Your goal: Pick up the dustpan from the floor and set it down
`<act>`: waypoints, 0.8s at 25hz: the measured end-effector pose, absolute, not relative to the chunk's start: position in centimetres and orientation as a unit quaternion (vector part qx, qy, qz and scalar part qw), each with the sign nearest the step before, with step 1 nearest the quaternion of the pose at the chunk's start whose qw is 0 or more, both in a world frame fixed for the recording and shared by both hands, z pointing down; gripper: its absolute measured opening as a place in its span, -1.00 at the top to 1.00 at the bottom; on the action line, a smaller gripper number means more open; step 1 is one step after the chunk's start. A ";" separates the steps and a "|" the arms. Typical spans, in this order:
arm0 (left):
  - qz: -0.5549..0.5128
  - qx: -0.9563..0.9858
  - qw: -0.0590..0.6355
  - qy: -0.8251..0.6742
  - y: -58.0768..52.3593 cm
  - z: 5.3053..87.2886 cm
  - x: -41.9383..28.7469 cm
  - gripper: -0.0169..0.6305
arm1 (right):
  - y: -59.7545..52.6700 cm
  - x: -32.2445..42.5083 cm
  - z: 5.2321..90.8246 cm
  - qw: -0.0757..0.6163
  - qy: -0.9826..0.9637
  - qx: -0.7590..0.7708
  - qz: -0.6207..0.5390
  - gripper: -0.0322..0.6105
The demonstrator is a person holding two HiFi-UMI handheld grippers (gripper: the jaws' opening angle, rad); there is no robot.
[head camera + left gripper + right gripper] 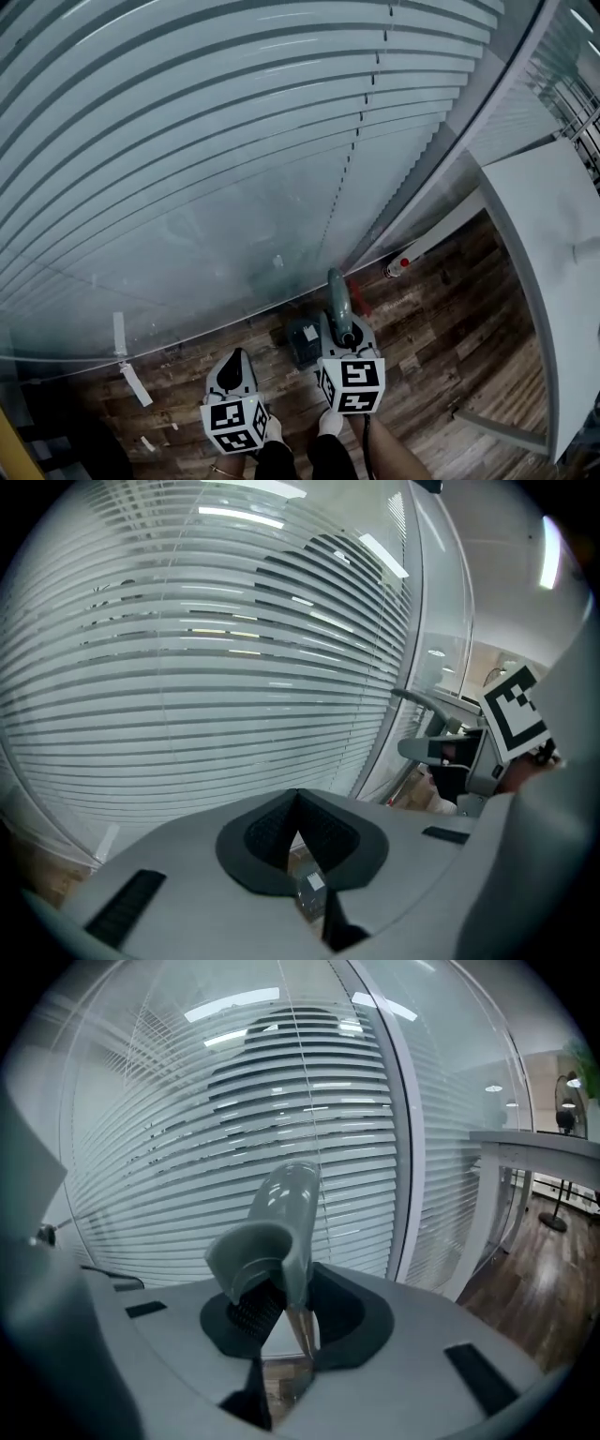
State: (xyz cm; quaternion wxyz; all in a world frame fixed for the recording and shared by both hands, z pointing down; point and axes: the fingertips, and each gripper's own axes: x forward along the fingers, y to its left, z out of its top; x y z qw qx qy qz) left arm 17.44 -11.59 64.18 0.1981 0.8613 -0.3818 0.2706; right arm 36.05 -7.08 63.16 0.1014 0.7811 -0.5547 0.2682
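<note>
The dustpan has a grey-green handle (337, 295) and a dark pan (304, 343) that hangs low over the wooden floor by the glass wall. My right gripper (343, 330) is shut on the handle. In the right gripper view the handle (281, 1213) stands up between the pads and leans toward the blinds, with the right gripper (286, 1299) clamped round its base. My left gripper (236, 356) hovers to the left of the dustpan, apart from it. In its own view the left gripper (298, 803) has its pads meeting at the tips with nothing between them.
A glass wall with horizontal blinds (234, 141) fills the space ahead. A white table (553, 244) stands at the right, and a white pole with a red tip (422, 249) lies by the wall. White paper strips (134, 380) lie on the wooden floor (450, 319). The person's feet (328, 424) are below.
</note>
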 end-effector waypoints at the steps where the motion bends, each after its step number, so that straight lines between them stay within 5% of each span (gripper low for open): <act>1: 0.268 0.861 0.197 -0.383 -11.5 63.8 17.4 0.94 | -6.6 35.9 62.9 0.100 -0.554 0.781 0.270 0.60; 20: 0.201 0.872 0.190 -0.403 -8.2 49.2 17.2 0.94 | -1.9 33.7 46.5 0.081 -0.583 0.774 0.231 0.60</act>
